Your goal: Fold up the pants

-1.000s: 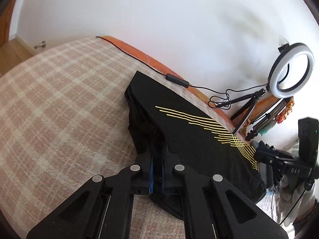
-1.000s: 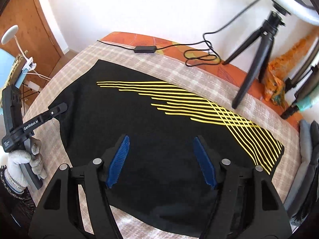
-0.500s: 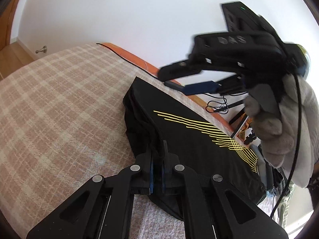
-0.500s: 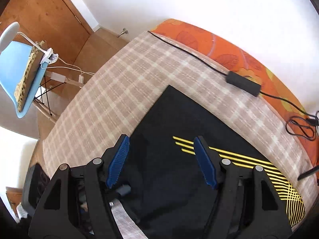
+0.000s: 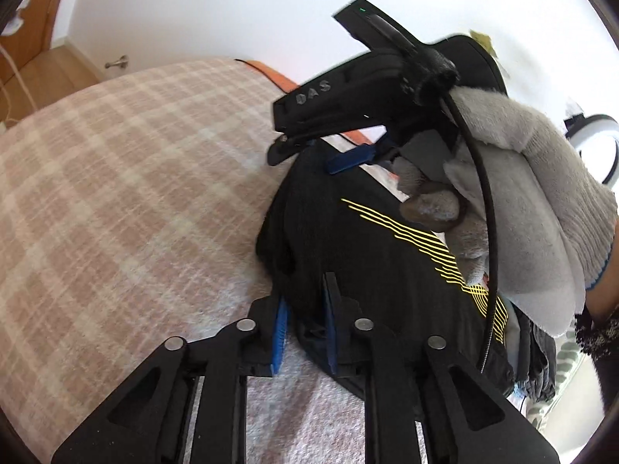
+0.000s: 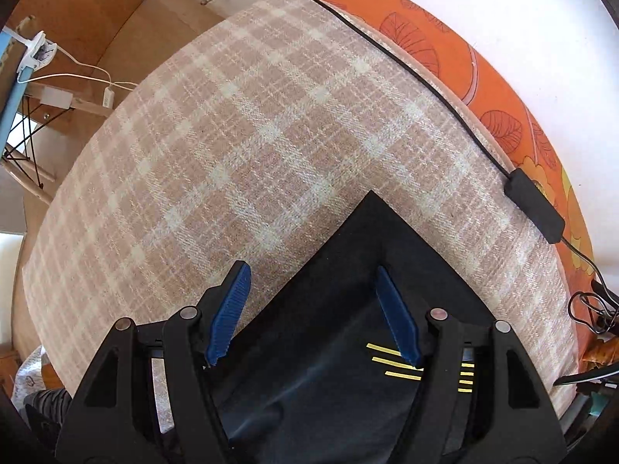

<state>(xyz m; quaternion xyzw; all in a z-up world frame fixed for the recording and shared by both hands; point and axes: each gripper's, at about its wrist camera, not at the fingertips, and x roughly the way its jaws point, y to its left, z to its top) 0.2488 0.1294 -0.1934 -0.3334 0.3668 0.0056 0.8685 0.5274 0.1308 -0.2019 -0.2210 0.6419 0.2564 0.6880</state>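
Black pants point(image 5: 367, 263) with thin yellow lines lie folded on a beige plaid blanket point(image 5: 135, 193). At the near edge my left gripper point(image 5: 304, 328) has a bunched fold of the cloth between its blue pads. Its jaws are opening, and the left pad's inner face shows bare. My right gripper point(image 5: 303, 160), held by a grey-gloved hand point(image 5: 522, 201), hangs over the far corner of the pants. In the right wrist view the right gripper point(image 6: 313, 315) points down and stands open. Its pads straddle the corner of the pants point(image 6: 348, 270) without touching it.
A black cable with an inline box point(image 6: 534, 208) runs along the blanket's far edge, beside an orange floral sheet point(image 6: 445, 38). A ring light point(image 5: 595, 147) stands at the right by the white wall. Grey clothes point(image 5: 534, 355) are piled at the right. A chair point(image 6: 11, 77) stands off the left side.
The right gripper has swung across from the middle of the pants to their far corner and come lower. The left gripper's pads have parted a little around the fold.
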